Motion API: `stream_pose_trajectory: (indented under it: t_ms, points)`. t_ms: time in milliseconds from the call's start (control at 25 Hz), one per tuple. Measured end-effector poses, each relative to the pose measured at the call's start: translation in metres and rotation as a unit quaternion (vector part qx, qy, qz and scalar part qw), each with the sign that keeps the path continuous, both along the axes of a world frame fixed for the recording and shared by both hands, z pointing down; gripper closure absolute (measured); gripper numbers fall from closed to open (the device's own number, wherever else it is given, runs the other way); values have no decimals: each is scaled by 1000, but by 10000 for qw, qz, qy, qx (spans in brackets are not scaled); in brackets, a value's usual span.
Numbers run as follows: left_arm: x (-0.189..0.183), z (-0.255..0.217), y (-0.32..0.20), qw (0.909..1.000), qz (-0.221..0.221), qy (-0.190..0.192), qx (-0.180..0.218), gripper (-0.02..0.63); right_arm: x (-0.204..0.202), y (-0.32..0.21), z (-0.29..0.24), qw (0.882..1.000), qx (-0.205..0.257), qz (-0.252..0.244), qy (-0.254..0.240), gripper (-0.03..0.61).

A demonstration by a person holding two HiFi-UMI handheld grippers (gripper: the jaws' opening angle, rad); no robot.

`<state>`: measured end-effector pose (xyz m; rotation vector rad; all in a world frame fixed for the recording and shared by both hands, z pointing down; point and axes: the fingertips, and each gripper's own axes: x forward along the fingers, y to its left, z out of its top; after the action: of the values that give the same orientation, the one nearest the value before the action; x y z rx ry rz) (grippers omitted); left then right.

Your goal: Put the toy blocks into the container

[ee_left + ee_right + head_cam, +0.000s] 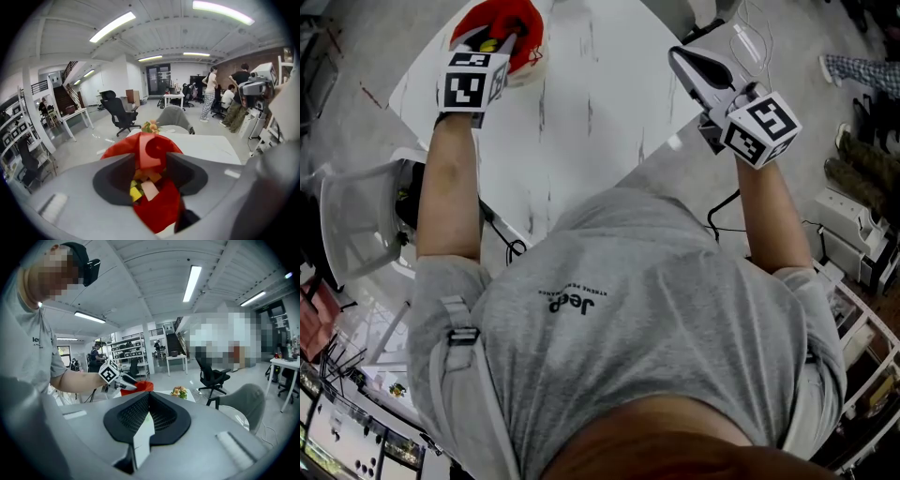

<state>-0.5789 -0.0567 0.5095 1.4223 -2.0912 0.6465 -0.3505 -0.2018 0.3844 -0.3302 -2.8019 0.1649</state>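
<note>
A white table (581, 122) with thin grey streaks like marble veining carries everything here. In the head view it sits cornerwise, one rounded corner pointing to the near right and its long edges running off to the far left. Most of its glossy top is bare. A red container (502, 28) is at the far left corner; whether its base rests on the top or hangs just above cannot be told. A small bunch of orange and yellow flowers (178, 391) stands on the table's far end, near the container, to its right in the right gripper view.
</note>
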Motion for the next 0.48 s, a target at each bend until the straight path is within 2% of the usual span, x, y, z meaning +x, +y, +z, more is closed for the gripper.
stream_pose_trajectory:
  t_ms: [80,120,360,480]
  points:
    - [1,0,-4,9999,54,72,106,297,-4,0,1,10000,2,-13,20,575]
    - [3,-3,-7,9998,88,73,178,265,-4,0,0,10000,5,-15,26,575]
    - [16,-23,-24,9980,364,8,522,250,-7,0,1,9999,42,14,116,575]
    - [33,-36,-37,9955,609,14,722,252,-2,-1,0,9999,43,59,90,575]
